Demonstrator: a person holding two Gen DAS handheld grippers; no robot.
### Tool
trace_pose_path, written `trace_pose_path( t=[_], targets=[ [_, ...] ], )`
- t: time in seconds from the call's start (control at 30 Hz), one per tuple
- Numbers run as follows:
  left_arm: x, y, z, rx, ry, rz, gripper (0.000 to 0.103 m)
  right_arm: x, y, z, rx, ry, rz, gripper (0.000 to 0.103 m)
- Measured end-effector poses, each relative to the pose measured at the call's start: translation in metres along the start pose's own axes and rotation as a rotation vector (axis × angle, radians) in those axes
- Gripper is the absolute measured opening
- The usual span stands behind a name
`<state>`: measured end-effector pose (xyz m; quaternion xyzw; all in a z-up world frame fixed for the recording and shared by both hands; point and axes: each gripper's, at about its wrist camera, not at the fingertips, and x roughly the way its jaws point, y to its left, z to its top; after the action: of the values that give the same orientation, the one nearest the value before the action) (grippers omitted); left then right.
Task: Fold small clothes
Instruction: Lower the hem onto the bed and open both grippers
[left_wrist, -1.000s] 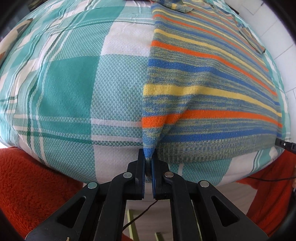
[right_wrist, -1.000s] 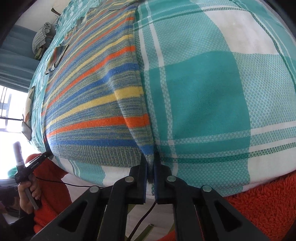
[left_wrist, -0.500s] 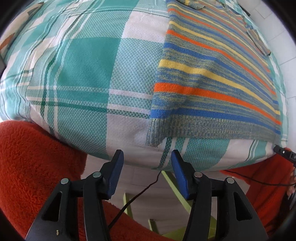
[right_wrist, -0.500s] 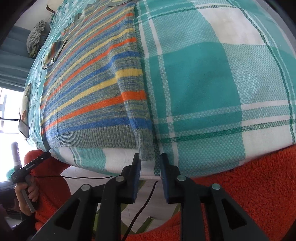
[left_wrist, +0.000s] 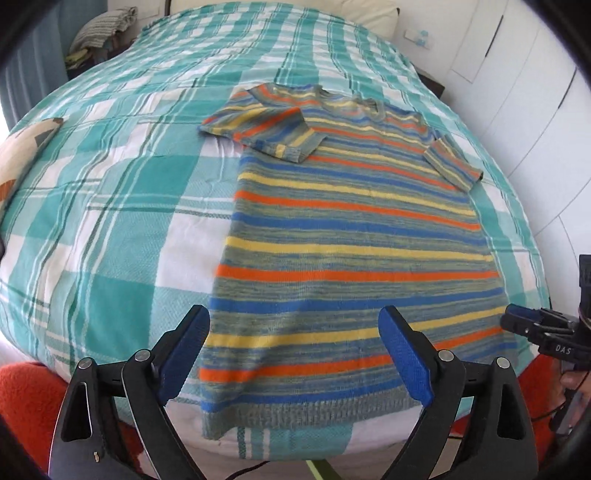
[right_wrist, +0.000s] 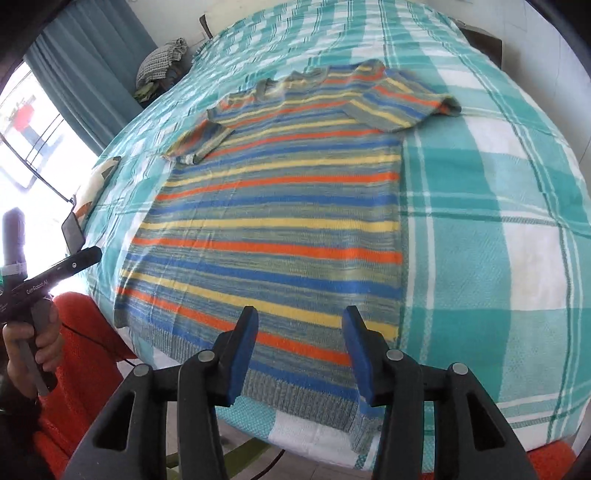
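Observation:
A small striped knit sweater (left_wrist: 347, 229) in blue, orange, yellow and grey lies flat on the teal plaid bed cover (left_wrist: 122, 229), hem toward me, both short sleeves lying by the shoulders. It also shows in the right wrist view (right_wrist: 280, 229). My left gripper (left_wrist: 295, 354) is open and empty, raised above the hem. My right gripper (right_wrist: 299, 350) is open and empty, also above the hem near its right corner. The right gripper shows at the edge of the left wrist view (left_wrist: 546, 332), and the left one in the right wrist view (right_wrist: 48, 273).
An orange fleece blanket (left_wrist: 29, 398) hangs at the bed's near edge. A patterned cushion (left_wrist: 22, 151) lies at the left. Folded clothes (right_wrist: 162, 59) sit by the teal curtain (right_wrist: 85, 62) at the far corner. White wardrobe doors (left_wrist: 524, 85) stand to the right.
Both grippers let go of the hem corners, opened wide and pulled back and up. The whole sweater now lies flat in view.

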<state>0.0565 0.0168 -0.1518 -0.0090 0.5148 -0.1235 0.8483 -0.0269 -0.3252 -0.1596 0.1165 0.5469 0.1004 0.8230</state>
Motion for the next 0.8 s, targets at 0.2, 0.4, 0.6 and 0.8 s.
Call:
trace_pose_path(
  t=[0.2,0.4,0.6,0.8],
  targets=[
    [0.013,-0.018,-0.049,0.131,0.119,0.09,0.089,0.001,-0.011,-0.018,-0.055,0.138,-0.028,0.044],
    [-0.041,-0.005,-0.035,-0.002,-0.132,0.129,0.093,-0.054,-0.041,0.082,-0.368,-0.128,-0.319,0.056],
    [-0.036,-0.003,-0.03,0.021,-0.173,0.267,0.093,0.019,-0.051,0.173,-0.468,-0.146,-0.147,0.056],
    [-0.016,-0.003,-0.039,0.083,-0.091,0.328,0.093,0.104,-0.054,0.196,-0.419,-0.096,-0.186,0.03]
  ],
)
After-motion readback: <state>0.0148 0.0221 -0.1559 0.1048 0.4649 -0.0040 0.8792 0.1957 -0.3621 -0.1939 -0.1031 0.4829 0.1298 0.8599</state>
